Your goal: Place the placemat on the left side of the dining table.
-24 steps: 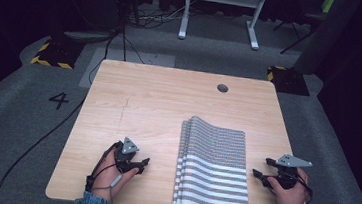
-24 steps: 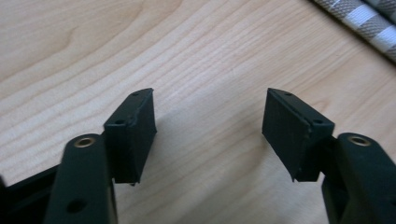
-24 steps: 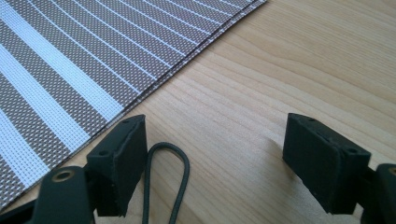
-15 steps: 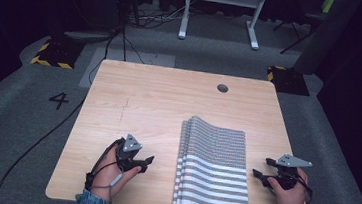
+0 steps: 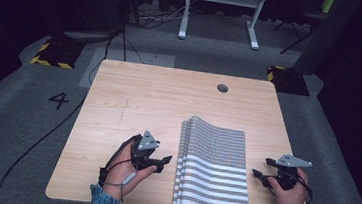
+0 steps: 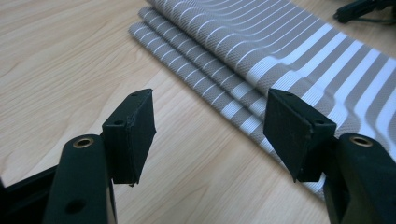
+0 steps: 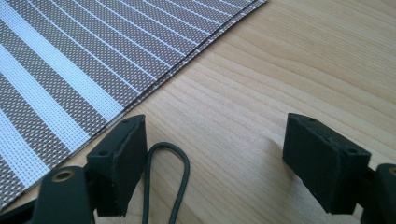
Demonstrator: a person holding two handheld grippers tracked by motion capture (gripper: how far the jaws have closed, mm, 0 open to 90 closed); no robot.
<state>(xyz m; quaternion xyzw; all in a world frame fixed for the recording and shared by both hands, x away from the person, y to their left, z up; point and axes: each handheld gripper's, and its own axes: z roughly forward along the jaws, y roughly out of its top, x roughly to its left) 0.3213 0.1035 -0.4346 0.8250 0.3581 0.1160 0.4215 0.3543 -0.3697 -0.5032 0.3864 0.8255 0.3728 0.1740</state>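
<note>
From the high view, a folded stack of striped mats [image 5: 214,168] is lying on the near right part of the wooden table [image 5: 159,100], reaching almost to the front edge. The left gripper [image 5: 162,161] is resting just beside the stack's left edge, and the right gripper [image 5: 261,169] is sitting near the right edge (both pointing inward at it).

In the left gripper view, the left gripper [image 6: 209,128] is holding its jaws wide, with bare table between them; the layered edge of the mats [image 6: 261,60] is lying just ahead, passing under the right-hand jaw.

In the right gripper view, the right gripper [image 7: 215,151] is also gaping wide over bare wood, gripping nothing. The mats [image 7: 79,60] are lying beside the left-hand jaw, and a dark cord loop [image 7: 168,177] is resting on the table just inside that jaw.
</note>
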